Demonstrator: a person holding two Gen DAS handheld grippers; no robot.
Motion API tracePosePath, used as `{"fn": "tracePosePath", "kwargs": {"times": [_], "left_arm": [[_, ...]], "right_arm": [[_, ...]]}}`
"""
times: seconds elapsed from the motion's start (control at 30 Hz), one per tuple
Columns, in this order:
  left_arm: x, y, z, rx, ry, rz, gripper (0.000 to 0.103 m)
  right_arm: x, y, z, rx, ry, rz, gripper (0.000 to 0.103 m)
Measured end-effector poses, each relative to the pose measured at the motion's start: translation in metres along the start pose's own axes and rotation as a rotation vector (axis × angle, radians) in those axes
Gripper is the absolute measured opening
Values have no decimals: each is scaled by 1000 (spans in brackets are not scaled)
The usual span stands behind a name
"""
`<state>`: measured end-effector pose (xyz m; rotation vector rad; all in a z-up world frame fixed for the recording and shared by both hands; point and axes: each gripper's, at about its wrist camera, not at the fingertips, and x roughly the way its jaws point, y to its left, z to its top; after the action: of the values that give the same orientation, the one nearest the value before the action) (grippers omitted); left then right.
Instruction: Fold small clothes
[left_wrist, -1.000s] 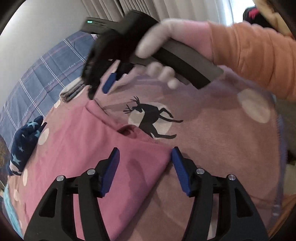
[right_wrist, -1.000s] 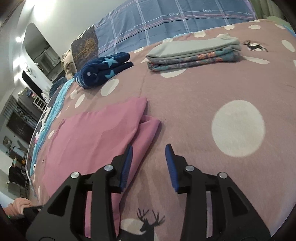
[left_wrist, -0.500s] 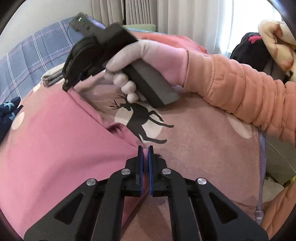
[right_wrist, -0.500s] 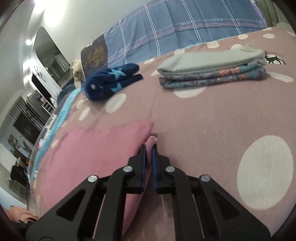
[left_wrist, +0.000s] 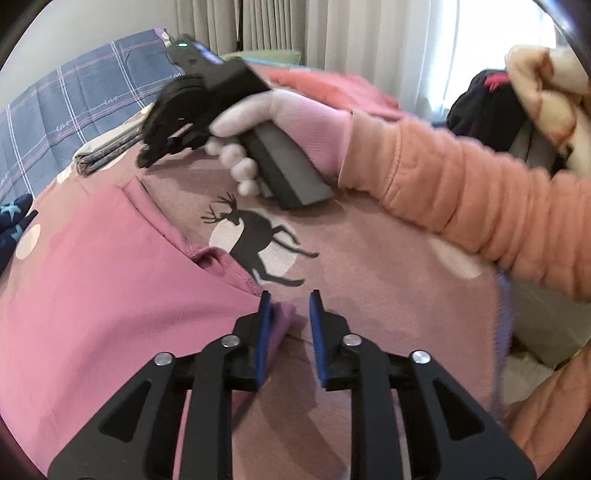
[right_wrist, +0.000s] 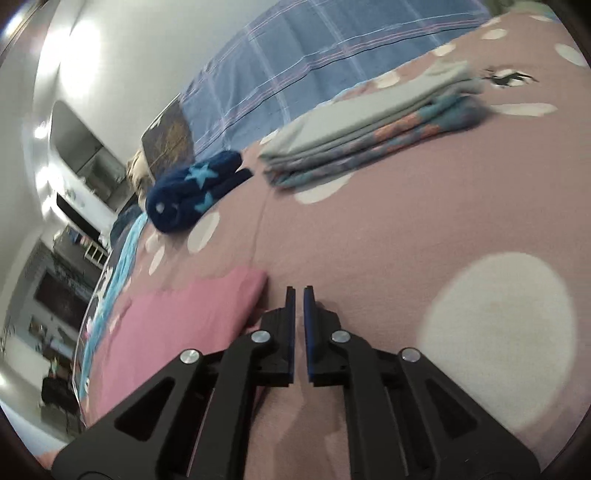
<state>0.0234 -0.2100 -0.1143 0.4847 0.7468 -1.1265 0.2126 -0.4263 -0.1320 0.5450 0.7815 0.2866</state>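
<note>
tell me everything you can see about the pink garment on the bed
The pink garment is a soft, matte knit that lies spread flat on the mauve dotted blanket. A stitched hem runs along its edge, with a small puckered opening partway along. Its near corner lies bunched between the fingers of the left tongs, which are open, against the blue pad on one side. In the right wrist view its far corner lies beside the right tongs, which look empty; their jaws stand a narrow gap apart.
</note>
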Motion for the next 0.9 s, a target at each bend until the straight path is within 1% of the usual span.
{"fn": "tracePosePath", "kwargs": {"times": [0.03,0.07,0.1,0.13,0.17,0.2,0.23,0.27,0.3,0.33,0.37,0.4,0.43,0.47,0.5,0.53,0.57,0.6,0.67,0.73,0.8,0.87,0.9], "left_arm": [[-6,1,-1,-16,-22,-21,27],[-8,4,-2,-25,-27,-24,31],[-6,6,-4,-29,-16,-15,31],[3,8,-7,-31,25,-16,31],[10,9,-10,-38,51,-21,31],[13,10,-13,-45,45,-22,31],[9,10,-13,-55,35,-30,31],[5,11,-11,-71,29,-39,31],[-2,11,-12,-88,16,-54,32],[-12,11,-13,-101,-9,-66,34],[-23,10,-16,-101,-30,-53,39],[-32,10,-20,-96,-48,-27,43],[-47,11,-27,-93,-70,29,51],[-54,15,-33,-99,-80,60,56],[-63,21,-39,-113,-91,97,59],[-76,31,-48,-147,-101,151,63],[-85,39,-57,-178,-106,191,65],[-98,51,-70,-229,-111,248,66],[-116,73,-88,-309,-120,328,74],[-140,92,-112,-404,-141,414,76],[-164,105,-133,-481,-169,472,77],[-189,120,-157,-551,-198,536,82],[-199,124,-167,-573,-209,564,83]], "right_arm": [[-9,8,-5,-27,14,23,6],[-13,16,-8,-56,31,47,6],[-19,29,-16,-108,60,80,6],[-19,40,-24,-150,94,95,6],[-16,47,-32,-182,133,83,9],[-8,54,-43,-223,179,31,20],[-1,57,-52,-262,205,-49,25],[1,59,-62,-300,190,-94,24],[-4,61,-66,-312,162,-109,24],[-14,67,-69,-319,129,-146,24],[-24,73,-71,-331,96,-171,24],[-36,81,-74,-352,59,-184,25],[-47,90,-77,-381,24,-188,25],[-59,105,-82,-418,-18,-197,28],[-67,116,-87,-445,-50,-209,36],[-76,130,-92,-477,-86,-220,41],[-82,139,-97,-495,-109,-226,51],[-85,149,-101,-511,-129,-231,58],[-88,168,-108,-534,-162,-244,66],[-88,184,-112,-545,-157,-236,67],[-80,207,-118,-566,-131,-209,67],[-77,226,-124,-603,-115,-202,67],[-73,239,-129,-635,-109,-206,67]]}}
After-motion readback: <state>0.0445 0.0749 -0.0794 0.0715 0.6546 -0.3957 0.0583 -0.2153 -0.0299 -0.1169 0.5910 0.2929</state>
